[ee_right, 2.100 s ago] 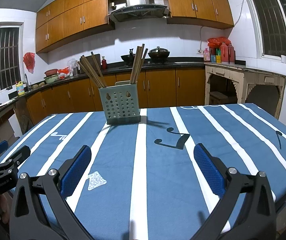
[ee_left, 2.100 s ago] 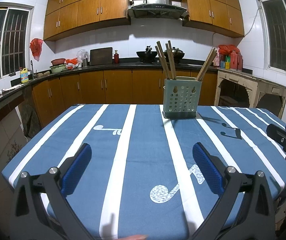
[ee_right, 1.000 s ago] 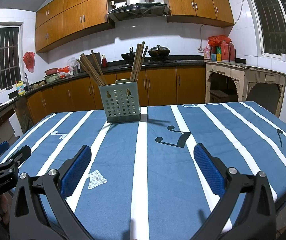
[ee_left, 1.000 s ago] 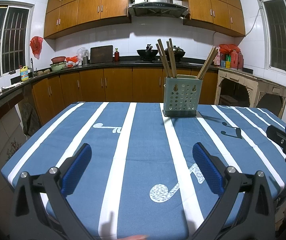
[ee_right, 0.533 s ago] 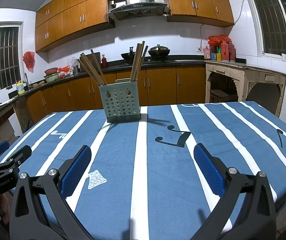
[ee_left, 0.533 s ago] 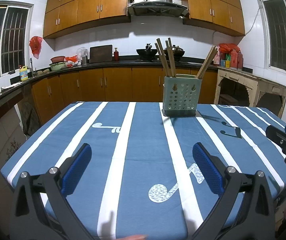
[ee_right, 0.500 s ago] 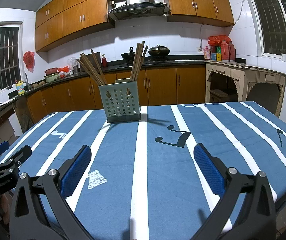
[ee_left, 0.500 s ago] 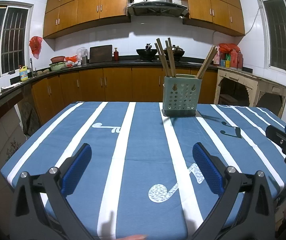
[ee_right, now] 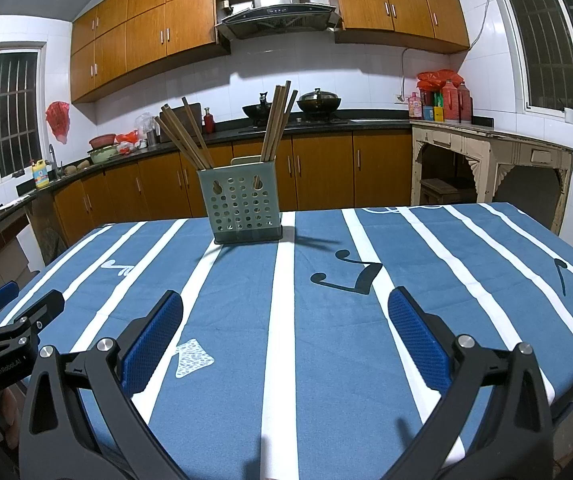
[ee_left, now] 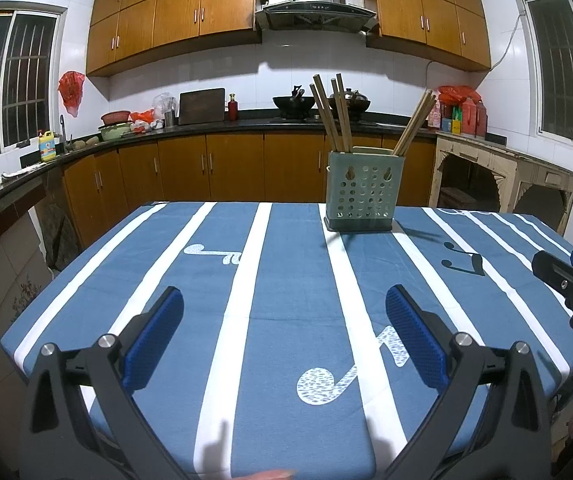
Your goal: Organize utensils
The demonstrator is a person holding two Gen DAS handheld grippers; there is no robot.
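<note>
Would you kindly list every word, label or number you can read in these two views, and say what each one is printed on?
"GenRoboAI": on the body of the left hand-held gripper, seen in the right wrist view.
Yellow bottle on the counter: label too small to read.
Red bottles at the counter's right end: labels too blurred to read.
Blue tablecloth: only music notes, no words.

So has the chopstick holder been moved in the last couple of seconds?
No. The chopstick holder sits on the same white stripe of the tablecloth, beside the black music note, as before.
</note>
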